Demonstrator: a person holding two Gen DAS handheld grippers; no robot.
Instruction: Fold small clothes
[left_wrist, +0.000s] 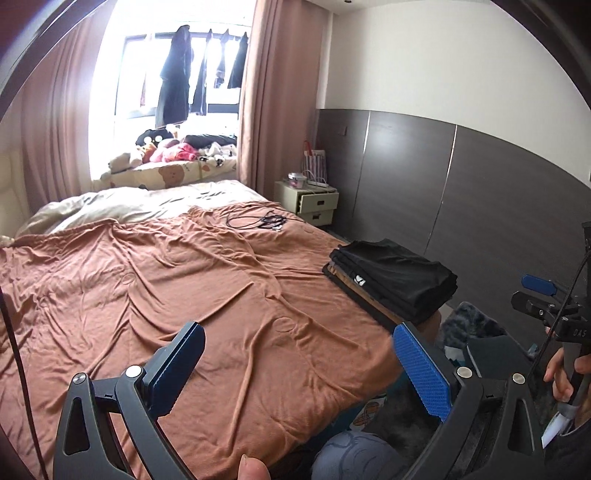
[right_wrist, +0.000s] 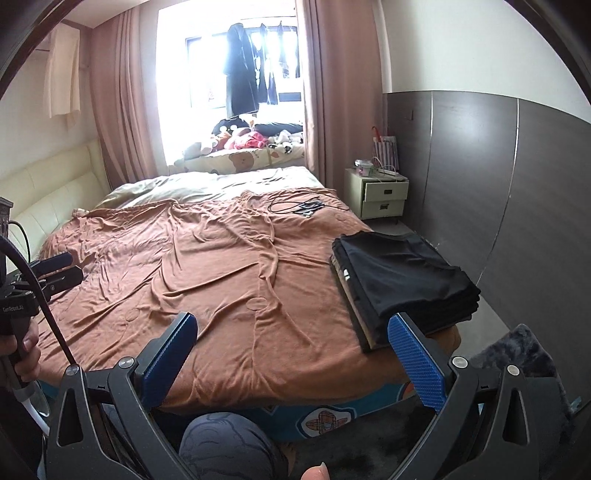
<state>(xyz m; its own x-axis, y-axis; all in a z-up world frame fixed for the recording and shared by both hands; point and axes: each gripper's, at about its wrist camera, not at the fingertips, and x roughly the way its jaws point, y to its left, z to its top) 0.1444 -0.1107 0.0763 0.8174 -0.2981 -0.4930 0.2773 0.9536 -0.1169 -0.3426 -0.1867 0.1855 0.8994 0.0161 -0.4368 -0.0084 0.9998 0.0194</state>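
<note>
blue-padded left claw (left_wrist: 299, 365) and right claw (right_wrist: 291, 360) both gape wide, released, holding and touching nothing above the rust-brown bed cover (right_wrist: 221, 266). folded black clothes (right_wrist: 402, 280) sit stacked at the bed's right edge, just beyond the right claw.

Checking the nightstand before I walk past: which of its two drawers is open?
The upper drawer of the nightstand is open; its front juts out past the cabinet. The lower drawer sits nearly flush beneath it.
</note>
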